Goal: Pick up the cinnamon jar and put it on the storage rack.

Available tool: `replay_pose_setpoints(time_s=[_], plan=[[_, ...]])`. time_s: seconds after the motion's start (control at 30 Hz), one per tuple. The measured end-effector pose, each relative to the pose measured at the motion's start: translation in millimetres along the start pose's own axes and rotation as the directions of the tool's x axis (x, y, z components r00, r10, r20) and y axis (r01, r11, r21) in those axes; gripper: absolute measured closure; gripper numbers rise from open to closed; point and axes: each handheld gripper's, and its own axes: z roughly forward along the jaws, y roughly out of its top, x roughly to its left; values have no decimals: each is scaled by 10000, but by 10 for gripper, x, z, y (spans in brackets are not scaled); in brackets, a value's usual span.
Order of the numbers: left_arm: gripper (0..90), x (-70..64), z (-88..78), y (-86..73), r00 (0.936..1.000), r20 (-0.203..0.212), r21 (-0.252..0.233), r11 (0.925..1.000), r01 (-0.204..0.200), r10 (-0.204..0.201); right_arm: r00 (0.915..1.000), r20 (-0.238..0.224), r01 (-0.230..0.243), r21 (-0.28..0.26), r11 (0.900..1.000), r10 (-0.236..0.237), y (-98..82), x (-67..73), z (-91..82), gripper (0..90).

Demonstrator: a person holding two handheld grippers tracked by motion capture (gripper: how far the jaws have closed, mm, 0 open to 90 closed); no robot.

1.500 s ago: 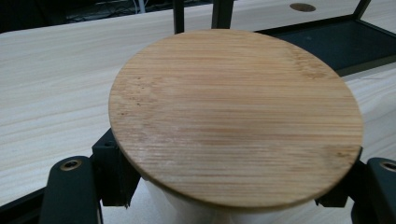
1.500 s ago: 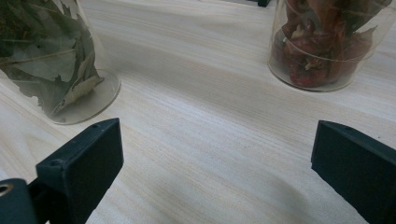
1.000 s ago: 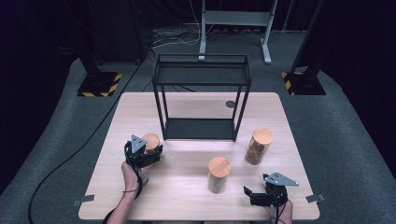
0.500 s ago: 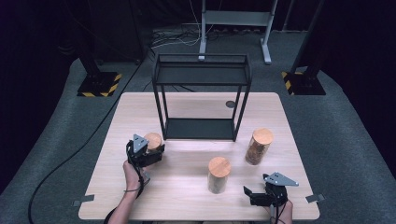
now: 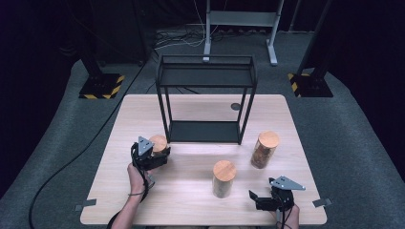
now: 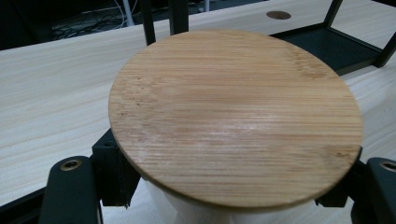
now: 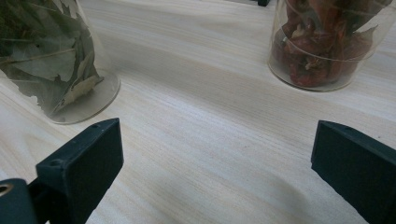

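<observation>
Jaws of the left gripper clamp a bamboo-lidded jar (right gripper gapes empty).

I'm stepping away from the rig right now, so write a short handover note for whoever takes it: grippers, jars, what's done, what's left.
Left gripper: jaws around the left jar just under its wooden lid, near the rack's front left leg; whether they are clamped I cannot tell.
Right gripper: open, holding nothing, low over the table at the front right.
Leaf jar stands at front centre; red-filled jar stands right of the rack.
Done: no jar is on the rack.
Left: probably shelving all three jars, starting with the left one.
</observation>
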Motion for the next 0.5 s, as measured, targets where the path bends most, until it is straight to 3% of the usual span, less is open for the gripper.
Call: replay_pose_setpoints(time_s=[0.5], plan=[[253,-47,29,34,9999,114,13,10000,-87,87,10000,12,6,30,10000,-6,1,1,2,14]])
